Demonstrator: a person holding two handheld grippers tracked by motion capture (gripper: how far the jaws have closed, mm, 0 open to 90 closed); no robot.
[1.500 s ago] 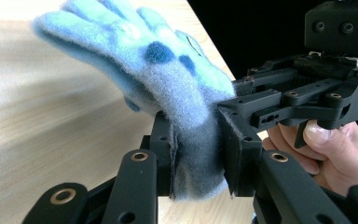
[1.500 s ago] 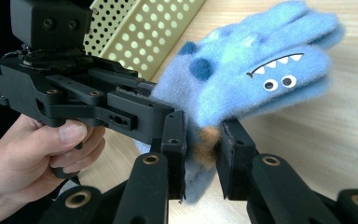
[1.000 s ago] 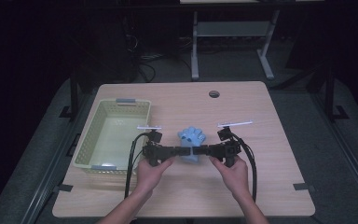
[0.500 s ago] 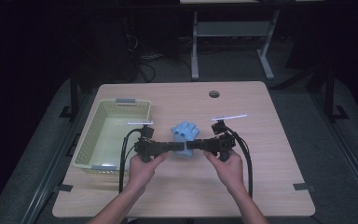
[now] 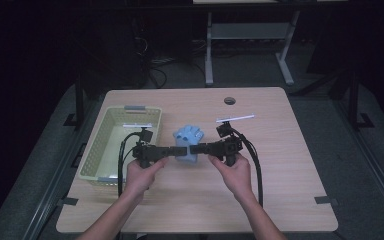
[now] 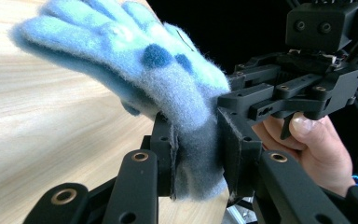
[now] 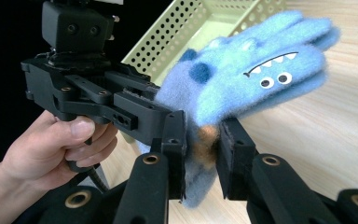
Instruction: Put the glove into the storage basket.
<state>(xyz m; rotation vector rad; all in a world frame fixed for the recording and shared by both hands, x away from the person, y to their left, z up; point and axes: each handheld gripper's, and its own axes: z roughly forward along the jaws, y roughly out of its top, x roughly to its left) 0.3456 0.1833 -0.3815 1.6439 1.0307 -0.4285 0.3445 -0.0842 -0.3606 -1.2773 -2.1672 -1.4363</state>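
Wooden table (image 5: 280, 200) with a round grommet hole (image 5: 230, 100) near its far edge, seen from above; its surface also fills the background of both gripper views. Pale green perforated basket (image 5: 96, 156) standing on the table's left part, its long axis running away from the person; a corner of it (image 7: 200, 28) appears behind the glove in the right gripper view. Person's forearms entering from the bottom edge, the left hand (image 5: 141, 176) and right hand (image 5: 236, 172) each wrapped around a gripper handle. Left gripper (image 5: 172, 150) and right gripper (image 5: 192, 149) pointing toward each other just right of the basket, meeting at the glove. Fuzzy blue glove (image 5: 187, 142) held between them over the table, its cuff end toward the person and its fingers pointing toward the far edge. In the left gripper view, the left gripper's (image 6: 198, 158) jaws pinch the glove's (image 6: 135, 60) grey-blue cuff. In the right gripper view, the right gripper's (image 7: 203, 154) jaws pinch the same cuff from the opposite side; the glove (image 7: 242, 79) bears small eyes, a toothed mouth and dark blue spots.
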